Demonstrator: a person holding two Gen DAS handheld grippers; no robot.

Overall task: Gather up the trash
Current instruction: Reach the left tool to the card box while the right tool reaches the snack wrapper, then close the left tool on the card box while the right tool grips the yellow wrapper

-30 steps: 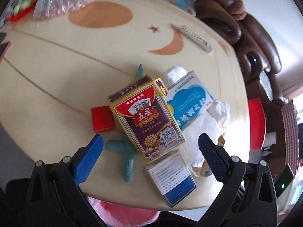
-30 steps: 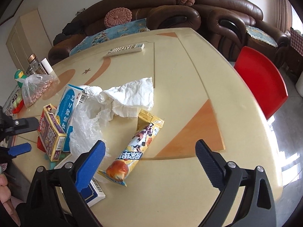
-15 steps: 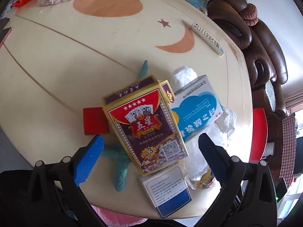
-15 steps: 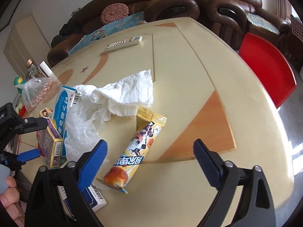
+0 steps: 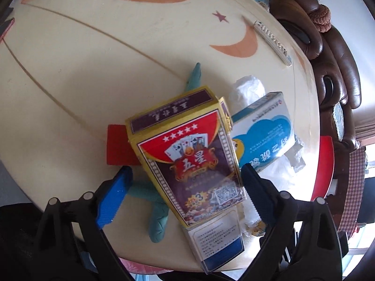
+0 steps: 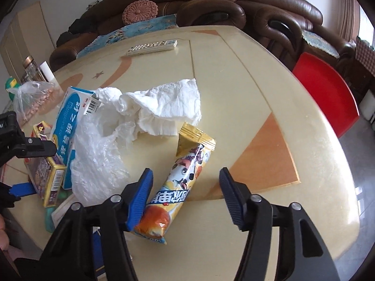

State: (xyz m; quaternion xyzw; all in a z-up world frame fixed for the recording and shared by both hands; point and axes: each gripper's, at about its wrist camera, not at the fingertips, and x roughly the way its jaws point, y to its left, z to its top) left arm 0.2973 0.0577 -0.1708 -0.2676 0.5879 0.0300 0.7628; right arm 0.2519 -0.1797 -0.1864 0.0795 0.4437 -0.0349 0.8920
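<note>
A red and gold playing-card box (image 5: 189, 154) stands on the cream table, and my left gripper (image 5: 185, 196) is open with its fingers either side of the box's near end. The box also shows in the right wrist view (image 6: 45, 175). Beside it lie a blue and white box (image 5: 264, 133), a small blue and white carton (image 5: 218, 241) and a clear plastic bag (image 6: 98, 159). A yellow snack wrapper (image 6: 180, 182) lies between the open fingers of my right gripper (image 6: 187, 199). A crumpled white tissue (image 6: 161, 107) lies behind it.
A teal rubbery toy (image 5: 159, 210) and a red block (image 5: 117, 147) lie under the card box. A remote control (image 6: 152, 46) lies farther back. A bag of nuts (image 6: 30, 100) is at the left. A red chair (image 6: 325, 93) and brown sofa (image 6: 211, 7) stand beyond the table edge.
Both grippers have moved forward and lower. The left now straddles the card box, and the right now straddles the snack wrapper. Both look slightly narrower but remain open.
</note>
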